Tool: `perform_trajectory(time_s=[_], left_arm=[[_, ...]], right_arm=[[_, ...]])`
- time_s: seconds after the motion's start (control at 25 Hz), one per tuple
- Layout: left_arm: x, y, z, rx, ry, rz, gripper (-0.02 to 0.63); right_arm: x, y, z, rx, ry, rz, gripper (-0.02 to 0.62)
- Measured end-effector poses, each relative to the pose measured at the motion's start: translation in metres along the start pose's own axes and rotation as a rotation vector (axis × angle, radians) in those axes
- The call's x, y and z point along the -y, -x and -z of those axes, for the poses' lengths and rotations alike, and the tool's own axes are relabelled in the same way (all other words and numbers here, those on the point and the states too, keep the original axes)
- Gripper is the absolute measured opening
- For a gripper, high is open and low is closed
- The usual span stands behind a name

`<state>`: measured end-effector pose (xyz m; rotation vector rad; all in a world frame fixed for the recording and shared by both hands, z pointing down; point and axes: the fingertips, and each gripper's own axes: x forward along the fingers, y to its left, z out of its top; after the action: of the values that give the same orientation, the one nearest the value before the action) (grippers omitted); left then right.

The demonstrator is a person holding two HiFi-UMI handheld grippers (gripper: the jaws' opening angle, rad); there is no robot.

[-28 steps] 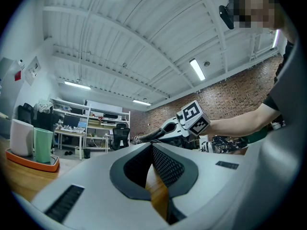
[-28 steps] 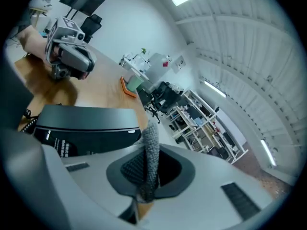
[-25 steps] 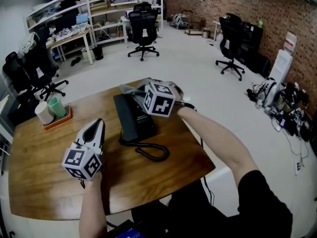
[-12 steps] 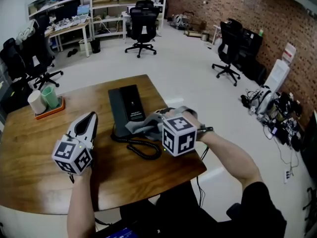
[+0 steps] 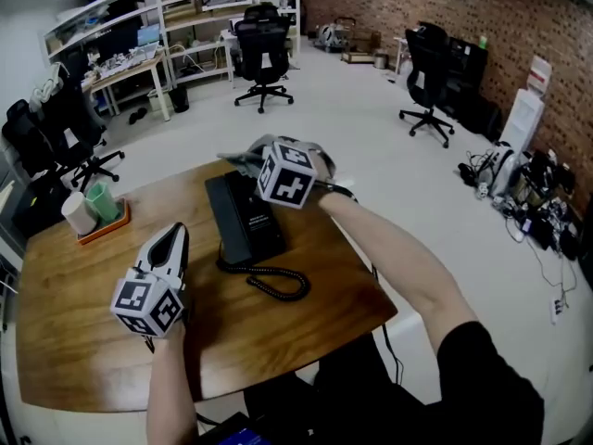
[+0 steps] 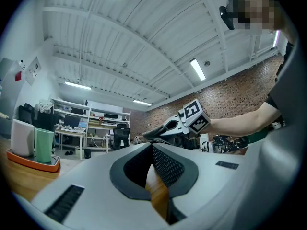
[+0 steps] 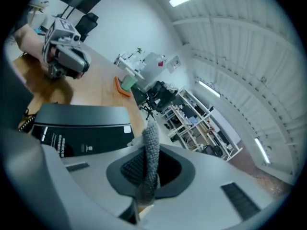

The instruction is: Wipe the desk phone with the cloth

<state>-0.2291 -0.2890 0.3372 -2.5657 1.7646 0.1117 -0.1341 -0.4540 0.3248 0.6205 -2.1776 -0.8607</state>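
A black desk phone (image 5: 243, 219) lies on the round wooden table (image 5: 83, 332), its coiled cord (image 5: 274, 283) looping toward me. My right gripper (image 5: 250, 161) is shut on a grey cloth (image 5: 237, 159) at the phone's far end, over the table's far edge. In the right gripper view the cloth (image 7: 150, 145) stands pinched between the jaws, with the phone (image 7: 81, 123) just beyond. My left gripper (image 5: 175, 236) rests on the table left of the phone, jaws together with nothing in them. From the right gripper view it (image 7: 64, 56) shows far off.
An orange tray (image 5: 104, 224) with a white cup and a green cup sits at the table's far left. Black office chairs (image 5: 260, 50) and shelving stand on the floor beyond. The table's right edge runs close under my right forearm.
The right gripper, with the cloth, has swung from the phone's near right side back up to its far end. The left gripper has barely moved.
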Motion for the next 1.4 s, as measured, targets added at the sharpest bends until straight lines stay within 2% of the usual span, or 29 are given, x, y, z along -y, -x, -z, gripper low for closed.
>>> perform_trajectory(time_s=[0.2,0.4,0.56,0.76,0.84,0.92,1.08,1.16,1.28,1.4], left_arm=[[0.001,-0.001,-0.005,-0.004,-0.014,0.002,0.003],[0.000,0.000,-0.004,-0.008,-0.010,0.002,0.003],[0.000,-0.001,-0.002,-0.013,-0.006,0.011,0.003],[0.007,0.000,0.000,-0.021,0.004,0.037,0.003],[0.011,0.002,0.001,-0.022,0.006,0.051,0.003],[0.015,0.004,0.002,-0.020,0.019,0.072,0.003],[0.020,0.013,-0.006,0.011,0.090,0.098,0.003],[0.030,0.018,-0.020,0.036,0.087,0.115,0.003],[0.059,0.024,-0.045,0.083,0.070,0.167,0.003],[0.088,0.026,-0.078,0.142,0.029,0.240,0.003]], right_arm=[[-0.032,0.015,0.015,-0.021,0.079,-0.061,0.026],[-0.091,0.057,0.025,0.000,0.140,-0.150,0.026],[-0.135,0.087,0.030,0.022,0.166,-0.188,0.026],[-0.166,0.111,0.029,0.047,0.148,-0.263,0.026],[-0.168,0.121,0.027,0.077,0.090,-0.285,0.026],[-0.161,0.135,0.021,0.141,-0.012,-0.280,0.026],[-0.130,0.178,-0.009,0.355,-0.256,-0.214,0.026],[-0.115,0.205,-0.022,0.475,-0.353,-0.182,0.026],[-0.096,0.246,-0.035,0.600,-0.433,-0.152,0.026],[-0.081,0.277,-0.047,0.700,-0.446,-0.110,0.026]])
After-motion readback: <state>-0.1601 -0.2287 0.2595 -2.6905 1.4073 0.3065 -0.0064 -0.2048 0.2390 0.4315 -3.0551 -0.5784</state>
